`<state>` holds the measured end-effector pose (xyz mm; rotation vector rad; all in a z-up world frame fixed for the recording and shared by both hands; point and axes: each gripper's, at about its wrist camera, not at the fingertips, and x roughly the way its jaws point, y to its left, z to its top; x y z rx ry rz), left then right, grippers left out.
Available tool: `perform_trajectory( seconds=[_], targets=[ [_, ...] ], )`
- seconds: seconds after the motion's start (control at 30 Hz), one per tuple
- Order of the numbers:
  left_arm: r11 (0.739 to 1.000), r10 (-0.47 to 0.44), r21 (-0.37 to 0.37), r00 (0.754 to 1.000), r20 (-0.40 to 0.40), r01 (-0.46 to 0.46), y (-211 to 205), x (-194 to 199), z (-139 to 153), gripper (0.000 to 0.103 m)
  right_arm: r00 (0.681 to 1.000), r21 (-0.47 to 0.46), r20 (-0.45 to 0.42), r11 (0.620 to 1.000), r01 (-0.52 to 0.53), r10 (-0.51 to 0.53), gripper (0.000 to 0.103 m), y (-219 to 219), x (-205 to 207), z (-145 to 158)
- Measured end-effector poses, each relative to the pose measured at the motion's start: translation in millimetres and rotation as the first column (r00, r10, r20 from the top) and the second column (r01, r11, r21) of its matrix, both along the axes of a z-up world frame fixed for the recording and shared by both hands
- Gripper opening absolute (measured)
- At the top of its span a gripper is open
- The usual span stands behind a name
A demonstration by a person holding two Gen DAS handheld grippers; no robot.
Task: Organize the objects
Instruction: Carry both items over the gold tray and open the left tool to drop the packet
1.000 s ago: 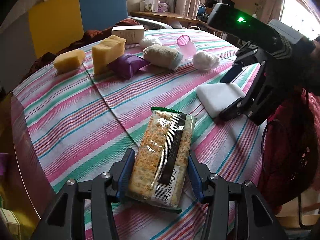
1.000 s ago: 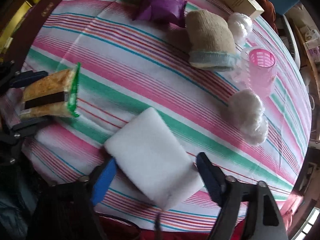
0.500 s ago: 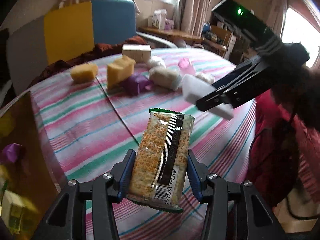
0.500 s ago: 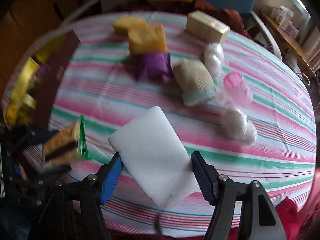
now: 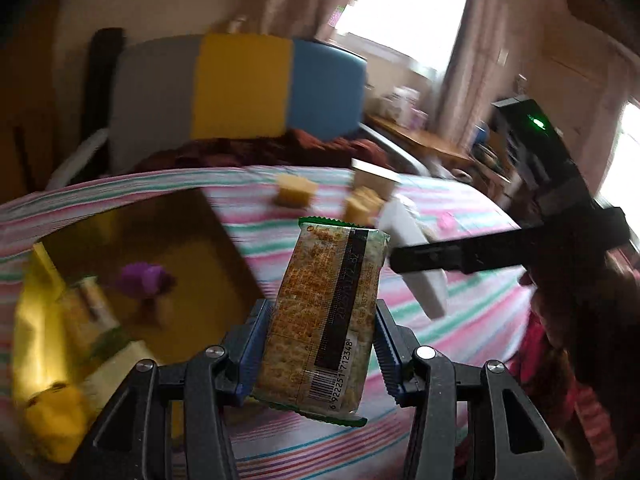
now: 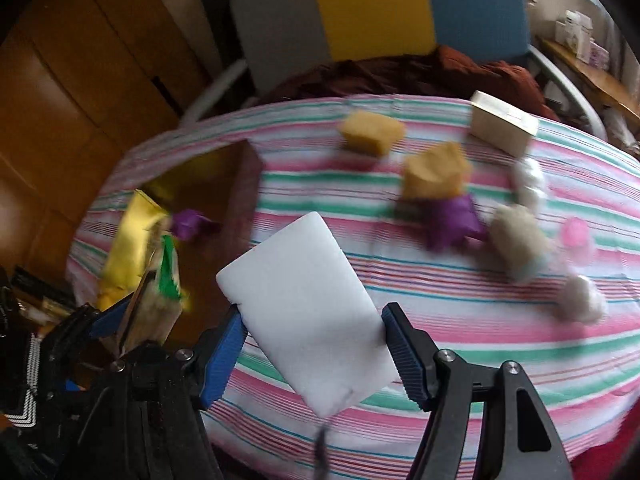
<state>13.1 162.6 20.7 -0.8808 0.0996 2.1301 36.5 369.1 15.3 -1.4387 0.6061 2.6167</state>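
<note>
My left gripper (image 5: pixel 320 344) is shut on a packet of crackers (image 5: pixel 324 312), which it holds upright off the striped tablecloth (image 5: pixel 460 332). In the right wrist view that packet (image 6: pixel 160 304) hangs at the left, over the brown box (image 6: pixel 244 184). My right gripper (image 6: pixel 316 344) is shut on a white foam block (image 6: pixel 312 304), with a blue pad pressing on each long side, above the cloth near the front edge. The left wrist view shows the block (image 5: pixel 416 264) just right of the crackers. The box's gold inside (image 5: pixel 192 240) holds yellow packets (image 5: pixel 48 344) and a purple item (image 5: pixel 140 276).
Further back on the table lie two yellow sponges (image 6: pixel 370 132), a purple packet (image 6: pixel 452 220), a beige rolled cloth (image 6: pixel 516 240), a pink cup (image 6: pixel 574 232), white fluffy balls (image 6: pixel 582 304) and a tan carton (image 6: pixel 502 124). A grey, yellow and blue chair (image 6: pixel 372 4) stands behind.
Both grippers have lifted their things off the table. The crackers and the white block have swung left, toward the open box, which now fills the left of both views.
</note>
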Motion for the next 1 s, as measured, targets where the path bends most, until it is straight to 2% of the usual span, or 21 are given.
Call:
perform_trajectory(
  seconds=[0.1, 0.23, 0.37, 0.5, 0.57, 0.67, 0.8, 1.0],
  targets=[
    [0.995, 0.102, -0.003, 0.995, -0.004, -0.102, -30, -18, -1, 0.050, 0.999, -0.012, -0.041, 1.000, -0.023, 0.022, 0.070, -27, -15, 5],
    [0.968, 0.249, -0.029, 0.968, -0.004, -0.249, -68, -48, -8, 0.050, 0.996, 0.006, -0.076, 0.999, -0.045, 0.045, 0.070, -61, -35, 7],
    [0.937, 0.343, -0.058, 0.939, -0.019, -0.343, -92, -71, -14, 0.051, 0.996, 0.052, -0.080, 0.998, -0.041, 0.045, 0.070, -91, -53, 8],
    [0.912, 0.396, -0.099, 0.918, -0.036, -0.397, -106, -85, -21, 0.051, 0.995, 0.122, -0.086, 0.992, -0.034, 0.044, 0.072, -116, -67, 7],
    [0.908, 0.401, -0.112, 0.915, -0.045, -0.404, -111, -85, -25, 0.053, 0.994, 0.167, -0.097, 0.985, -0.032, 0.048, 0.075, -128, -70, 6],
    [0.901, 0.417, -0.108, 0.908, -0.046, -0.420, -114, -80, -28, 0.071, 0.993, 0.236, -0.092, 0.971, -0.045, 0.068, 0.077, -143, -74, 3],
    [0.891, 0.442, -0.093, 0.896, -0.036, -0.444, -118, -73, -30, 0.071, 0.992, 0.310, -0.094, 0.949, -0.053, 0.086, 0.078, -156, -72, 0],
    [0.885, 0.456, -0.080, 0.889, -0.047, -0.459, -122, -61, -23, 0.071, 0.987, 0.361, -0.138, 0.932, -0.022, 0.077, 0.078, -161, -63, 11]
  ],
)
